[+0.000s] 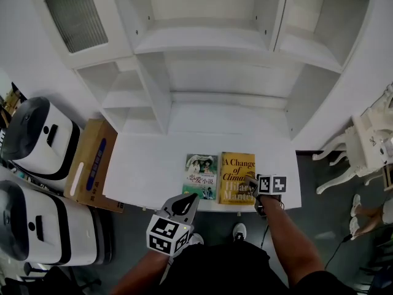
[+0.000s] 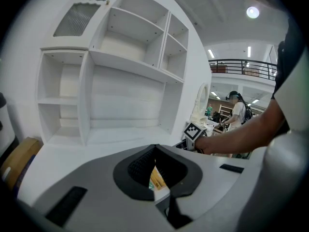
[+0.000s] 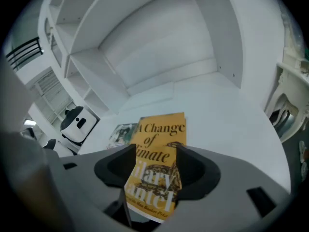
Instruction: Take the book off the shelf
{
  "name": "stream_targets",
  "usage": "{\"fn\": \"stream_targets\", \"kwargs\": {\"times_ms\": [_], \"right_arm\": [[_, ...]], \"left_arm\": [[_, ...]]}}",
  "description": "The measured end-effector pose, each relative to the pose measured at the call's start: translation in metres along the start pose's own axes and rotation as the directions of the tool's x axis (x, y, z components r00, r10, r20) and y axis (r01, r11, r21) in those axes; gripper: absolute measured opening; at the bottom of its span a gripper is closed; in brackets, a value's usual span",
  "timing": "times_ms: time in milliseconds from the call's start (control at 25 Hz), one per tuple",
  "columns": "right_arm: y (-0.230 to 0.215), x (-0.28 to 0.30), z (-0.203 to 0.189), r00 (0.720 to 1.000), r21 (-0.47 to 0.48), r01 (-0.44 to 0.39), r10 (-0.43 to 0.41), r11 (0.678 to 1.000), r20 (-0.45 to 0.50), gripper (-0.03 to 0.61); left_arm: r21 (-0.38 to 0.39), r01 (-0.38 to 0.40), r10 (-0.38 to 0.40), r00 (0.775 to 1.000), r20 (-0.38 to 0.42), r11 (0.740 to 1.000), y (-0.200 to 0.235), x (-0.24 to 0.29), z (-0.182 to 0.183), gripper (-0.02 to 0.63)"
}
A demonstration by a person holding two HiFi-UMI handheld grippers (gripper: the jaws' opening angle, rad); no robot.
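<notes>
One tall white wooden shelf unit [image 1: 202, 42] is filling the upper part of the head view, its compartments standing bare, and its flat white ledge [image 1: 141, 165] is jutting forward at the bottom. Two rounded white-and-black machines are sitting on the floor to the left, one [image 1: 37, 137] behind the other [image 1: 31, 226], with one flat brown cardboard box [image 1: 92, 165] leaning between them and the ledge. One white carved chair [image 1: 368, 141] is standing at the right. Two books are lying face up, side by side, at the ledge's front edge: a yellow paperback book [image 1: 236, 171] [image 3: 159, 129] and, just to its left, a green-covered book [image 1: 201, 176] [image 3: 120, 132]. The right gripper [image 1: 250, 182] [image 3: 155, 161] is grasping the yellow paperback book, its jaws pressing on either side of the near end. The left gripper [image 1: 184, 203] [image 2: 154, 151] is hovering over the front edge near the green-covered book, clenched, with its jaw tips meeting and nothing between them
</notes>
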State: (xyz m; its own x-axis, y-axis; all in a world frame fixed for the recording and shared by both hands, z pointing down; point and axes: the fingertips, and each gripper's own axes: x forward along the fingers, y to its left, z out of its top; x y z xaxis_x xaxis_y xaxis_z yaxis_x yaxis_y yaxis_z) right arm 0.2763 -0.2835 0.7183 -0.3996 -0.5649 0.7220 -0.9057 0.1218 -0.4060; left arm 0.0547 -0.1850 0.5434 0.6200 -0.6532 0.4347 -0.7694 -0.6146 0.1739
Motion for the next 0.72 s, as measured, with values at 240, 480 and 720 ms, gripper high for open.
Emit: {"fn": "stream_targets", "kwargs": {"times_ms": [240,480,720], "right_arm": [[0.078,-0.074,0.009,0.954,-0.062,-0.118,0.131,0.991,0.27,0.262],[0.132,-0.132,-0.011,0.904,-0.063,-0.21,0.218,0.976,0.366,0.132],[0.169,-0.155,-0.036,0.92,-0.265,-0.133,0.218,0.955,0.326,0.032]], "left_arm": [[0.034,0.066,-0.066,0.998,0.003,0.997,0.002,-0.014,-0.001,0.011],[0.063,0.133,-0.133,0.991,-0.004,0.989,-0.003,-0.024,-0.008,0.011],[0.064,0.144,-0.145,0.989,0.008,0.987,-0.015,-0.032,-0.01,0.011]]}}
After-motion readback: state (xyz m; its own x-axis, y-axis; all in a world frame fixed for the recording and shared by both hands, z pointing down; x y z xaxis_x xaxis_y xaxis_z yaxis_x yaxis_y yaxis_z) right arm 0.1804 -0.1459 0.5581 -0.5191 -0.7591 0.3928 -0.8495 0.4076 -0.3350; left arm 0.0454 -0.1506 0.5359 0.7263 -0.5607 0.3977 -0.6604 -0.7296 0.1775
